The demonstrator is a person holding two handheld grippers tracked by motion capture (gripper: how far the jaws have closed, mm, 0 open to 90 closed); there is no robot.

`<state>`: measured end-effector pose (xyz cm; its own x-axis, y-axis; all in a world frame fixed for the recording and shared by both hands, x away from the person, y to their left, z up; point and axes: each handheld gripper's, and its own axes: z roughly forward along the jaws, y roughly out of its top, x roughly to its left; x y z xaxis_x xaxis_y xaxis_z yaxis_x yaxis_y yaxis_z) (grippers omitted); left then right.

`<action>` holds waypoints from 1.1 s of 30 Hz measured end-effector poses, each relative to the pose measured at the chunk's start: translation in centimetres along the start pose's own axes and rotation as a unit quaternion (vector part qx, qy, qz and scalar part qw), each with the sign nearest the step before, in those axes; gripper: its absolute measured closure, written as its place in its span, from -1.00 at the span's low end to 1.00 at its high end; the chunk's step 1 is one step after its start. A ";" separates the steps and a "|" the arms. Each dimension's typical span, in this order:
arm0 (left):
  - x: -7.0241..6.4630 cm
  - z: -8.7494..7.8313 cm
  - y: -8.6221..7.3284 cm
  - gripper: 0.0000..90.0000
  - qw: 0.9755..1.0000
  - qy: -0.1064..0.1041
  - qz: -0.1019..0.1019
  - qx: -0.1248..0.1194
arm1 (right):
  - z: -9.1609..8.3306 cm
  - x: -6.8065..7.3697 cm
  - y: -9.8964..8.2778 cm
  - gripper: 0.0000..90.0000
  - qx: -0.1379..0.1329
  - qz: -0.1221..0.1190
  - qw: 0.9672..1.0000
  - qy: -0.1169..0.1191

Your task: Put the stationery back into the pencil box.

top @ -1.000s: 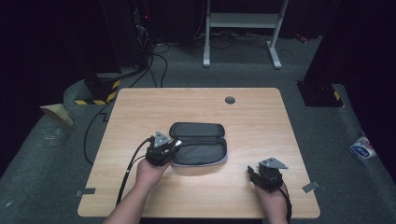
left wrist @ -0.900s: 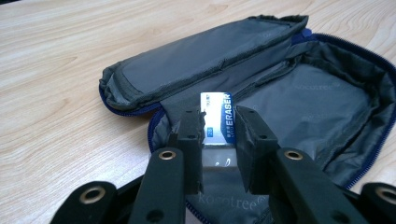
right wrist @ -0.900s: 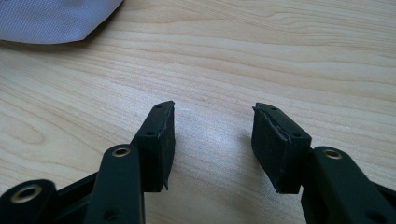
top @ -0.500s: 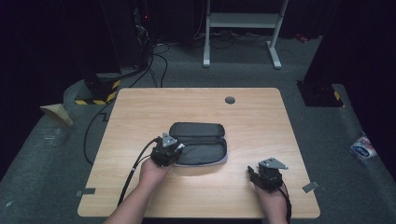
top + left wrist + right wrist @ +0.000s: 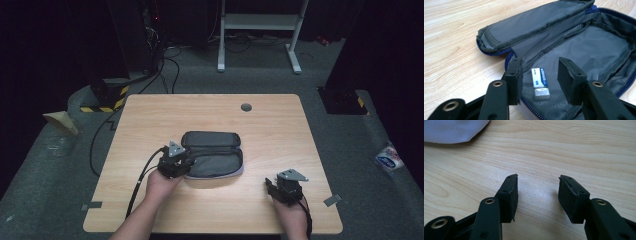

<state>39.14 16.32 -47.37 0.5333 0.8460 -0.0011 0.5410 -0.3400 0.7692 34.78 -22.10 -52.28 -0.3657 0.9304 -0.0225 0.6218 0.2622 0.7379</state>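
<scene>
A: What is the left gripper [image 5: 539, 72] doing?

B: Its 2 black jaws have just been opening and now stand apart with nothing pressed between the pads. Seen past the gap, a small white rectangular eraser with a blue printed sleeve [image 5: 540, 82] lies free on the lining of the open grey fabric pencil case with a blue zip [image 5: 584, 47].

A: Where is that gripper relative to the case?

B: In the high view the left gripper [image 5: 176, 161] sits at the case's [image 5: 215, 160] left end, right over its edge. The eraser rests inside the case, close to that same end, near the zip.

A: And the case's lid?

B: Folded back on the far side of the case, lying on the pale wooden table [image 5: 280, 130].

A: The right gripper [image 5: 537, 192]?

B: Its jaws are parted about halfway, holding nothing, with bare wood under them. In the high view the right gripper [image 5: 282, 187] is well apart from the case, toward the table's near right corner. A corner of the case's grey outer fabric [image 5: 454, 131] shows beyond it.
</scene>
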 end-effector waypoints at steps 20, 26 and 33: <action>1.9 -1.6 -0.7 -0.81 1.000 0.017 -0.021 -0.015 | 0.0 0.0 0.0 0.11 -0.001 -0.003 1.000 -0.002; 3.1 -2.3 -1.5 -0.86 0.999 0.022 -0.027 -0.015 | 0.0 0.1 0.0 0.11 -0.001 -0.005 1.000 0.002; 4.6 -3.3 -2.4 -0.91 0.999 0.023 -0.024 -0.015 | 0.0 0.1 0.0 0.09 -0.001 -0.005 1.000 0.003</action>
<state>38.14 22.37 -47.09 0.4760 0.8794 -0.0087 0.5450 -0.2872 0.7877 34.80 -22.04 -52.29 -0.3758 0.9264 -0.0256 0.6174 0.2708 0.7385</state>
